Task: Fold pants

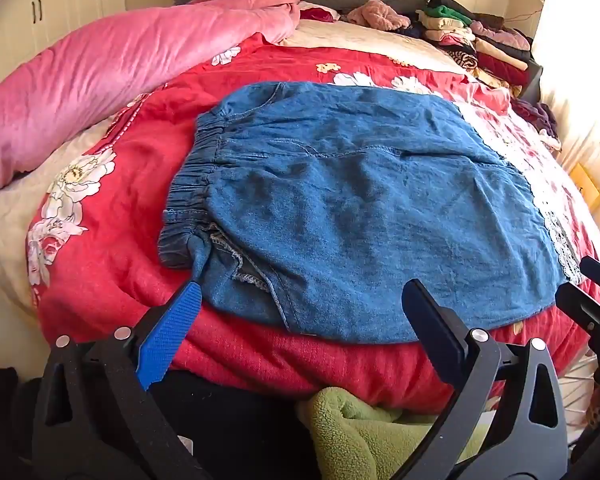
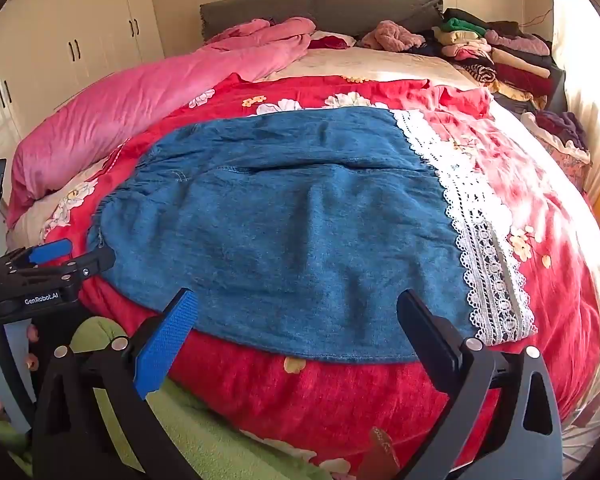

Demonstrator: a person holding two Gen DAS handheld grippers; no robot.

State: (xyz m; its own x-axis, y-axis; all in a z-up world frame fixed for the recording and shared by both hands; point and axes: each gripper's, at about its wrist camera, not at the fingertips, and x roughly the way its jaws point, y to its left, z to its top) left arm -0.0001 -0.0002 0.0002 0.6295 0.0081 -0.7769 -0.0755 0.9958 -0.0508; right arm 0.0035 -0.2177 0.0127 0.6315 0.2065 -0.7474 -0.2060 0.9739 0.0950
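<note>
One pair of blue pants (image 1: 360, 208) is lying flat on the red floral bedspread (image 1: 112, 280) — clothes pile (image 1: 476, 44) sitting at the far corner. Left gripper (image 1: 304, 300) and right gripper (image 2: 296, 312) are both hanging released at the near edge — grasping nothing.

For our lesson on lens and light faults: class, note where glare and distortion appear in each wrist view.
Left wrist view: the fisheye bows the red floral bedspread into a dome, with dark corners; window glare bleaches the right edge. Right wrist view: the same bulge; sunlight washes out the bedspread beside the white lace hem of the blue denim pants; the denim stays sharp.
</note>
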